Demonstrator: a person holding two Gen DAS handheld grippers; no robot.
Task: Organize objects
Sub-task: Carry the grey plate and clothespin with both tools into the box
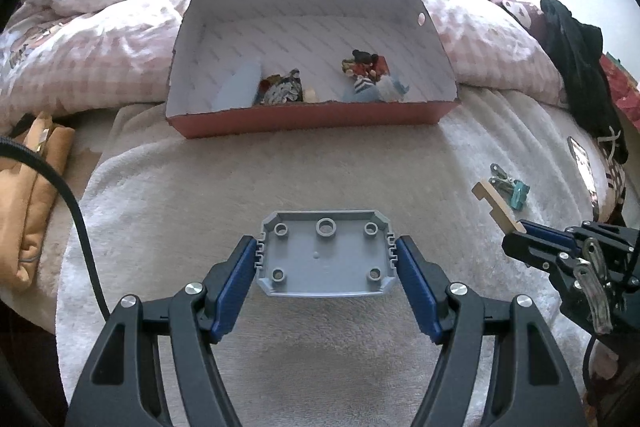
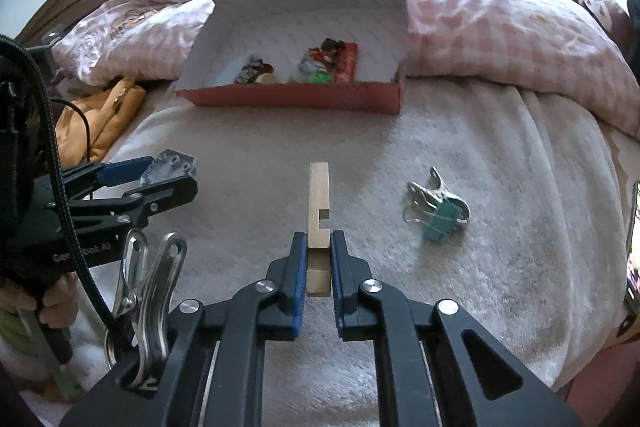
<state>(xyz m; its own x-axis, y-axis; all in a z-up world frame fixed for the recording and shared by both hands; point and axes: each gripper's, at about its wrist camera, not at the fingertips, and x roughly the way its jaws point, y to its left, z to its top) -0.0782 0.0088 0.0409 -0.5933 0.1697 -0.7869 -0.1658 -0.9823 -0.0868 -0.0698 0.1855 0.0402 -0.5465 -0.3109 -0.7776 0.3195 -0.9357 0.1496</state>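
While both pieces hang over the bed (image 1: 320,163), short of the box (image 1: 304,119), the left gripper (image 1: 326,257) has its jaws clamped on the grey plate's (image 1: 326,259) side edges, the right gripper (image 2: 319,251) nips the notched wooden block (image 2: 319,195); both look light, stiff, easily kept.

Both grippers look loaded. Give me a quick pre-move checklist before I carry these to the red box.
1. Left gripper clamped on the grey plastic studded plate: ok, pads press both short edges.
2. Right gripper shut on the notched pale wooden block: ok.
3. Red cardboard box open: ok, lid stands upright behind it.
4. Free floor inside the box: ok, bare patches between the small items.
5. Path across the white fleece blanket: ok, nothing between grippers and box.
6. Metal clip and teal binder clip: not ok, still lying on the blanket.
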